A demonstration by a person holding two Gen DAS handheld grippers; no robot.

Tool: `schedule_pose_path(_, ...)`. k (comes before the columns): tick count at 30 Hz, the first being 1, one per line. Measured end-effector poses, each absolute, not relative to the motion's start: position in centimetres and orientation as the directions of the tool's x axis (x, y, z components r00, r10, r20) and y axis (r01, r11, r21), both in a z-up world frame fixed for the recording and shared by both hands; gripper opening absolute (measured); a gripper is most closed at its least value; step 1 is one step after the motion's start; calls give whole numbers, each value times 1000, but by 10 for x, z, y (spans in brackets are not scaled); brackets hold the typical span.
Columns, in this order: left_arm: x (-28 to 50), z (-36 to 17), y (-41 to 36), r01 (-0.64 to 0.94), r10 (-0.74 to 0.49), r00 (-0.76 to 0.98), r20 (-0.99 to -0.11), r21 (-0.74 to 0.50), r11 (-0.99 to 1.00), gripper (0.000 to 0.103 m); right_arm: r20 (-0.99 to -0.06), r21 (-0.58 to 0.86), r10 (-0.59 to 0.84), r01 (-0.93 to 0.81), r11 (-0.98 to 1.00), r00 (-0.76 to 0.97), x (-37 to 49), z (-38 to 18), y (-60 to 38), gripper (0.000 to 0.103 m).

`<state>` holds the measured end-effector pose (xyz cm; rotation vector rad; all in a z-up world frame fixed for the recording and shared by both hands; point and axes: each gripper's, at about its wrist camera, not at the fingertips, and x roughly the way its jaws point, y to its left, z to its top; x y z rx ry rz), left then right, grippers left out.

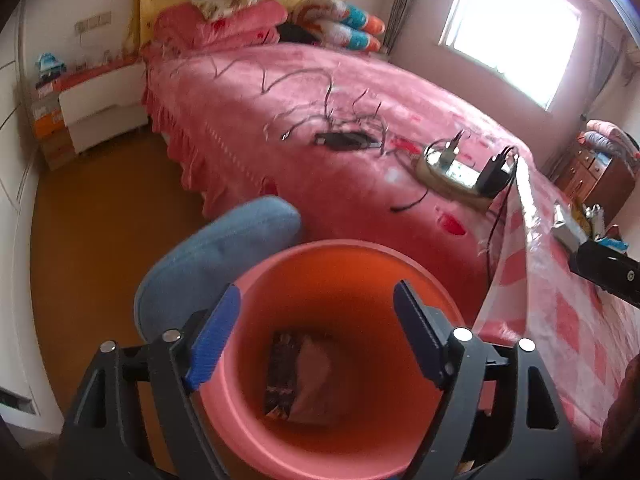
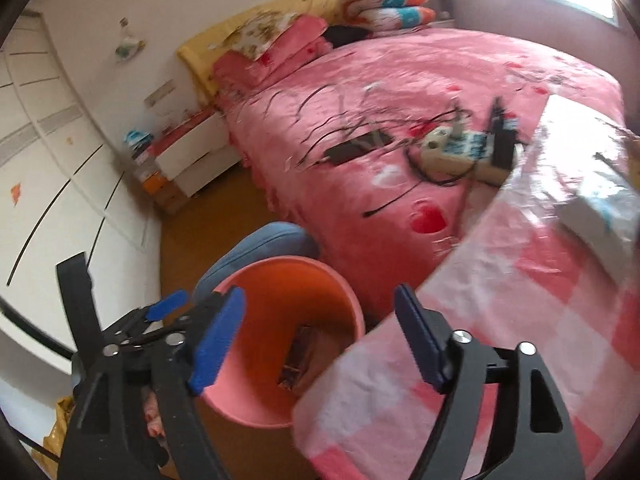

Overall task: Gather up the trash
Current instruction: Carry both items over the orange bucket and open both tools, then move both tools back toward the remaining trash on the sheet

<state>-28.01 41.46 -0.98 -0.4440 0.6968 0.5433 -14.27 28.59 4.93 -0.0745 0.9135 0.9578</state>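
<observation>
A salmon-pink trash bin [image 1: 256, 432] stands on the floor right below me. At its bottom lie a dark snack wrapper [image 1: 282, 372] and a pale crumpled piece [image 1: 318, 380]. My left gripper [image 1: 318, 292] hangs over the bin's mouth, open, with nothing between its blue pads. My right gripper [image 2: 320, 292] is open and empty too, over the bin's [image 2: 240, 392] right rim and the table edge. The wrapper [image 2: 298, 354] shows in the right wrist view as well. The left gripper's blue finger [image 2: 168, 305] is at the bin's left side.
A table with a pink checked cloth [image 2: 500, 320] overhangs the bin on the right. A blue cushion [image 1: 224, 248] sits behind the bin. The pink bed [image 1: 320, 92] carries a power strip [image 1: 452, 172] and cables. A white nightstand [image 1: 104, 112] stands at far left.
</observation>
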Motion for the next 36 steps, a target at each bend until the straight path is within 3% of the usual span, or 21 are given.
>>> schedule_pose_path(4, -275, 8, 403, -555, 312, 701, -641, -217, 803, 86, -687, 236, 629, -706, 668, 365, -139, 60, 259, 87)
schedule_pose_path(8, -263, 24, 384, -509, 292, 736, -611, -216, 833, 86, -666, 178, 587, -666, 724, 460, -134, 65, 228, 88)
schedule_pose_path(24, -204, 63, 310, -425, 204, 713, -670, -183, 886, 86, -604, 154, 439, -444, 883, 665, -108, 79, 105, 94)
schedule_pose_path(30, -185, 70, 265, -344, 196, 716, -670, -94, 934, 86, -582, 122, 358, -357, 926, 730, -101, 81, 64, 94)
schedule_pose_path(36, -167, 72, 237, -297, 162, 716, -679, -86, 951, 86, -583, 116, 305, -295, 949, 753, -96, 75, 32, 94)
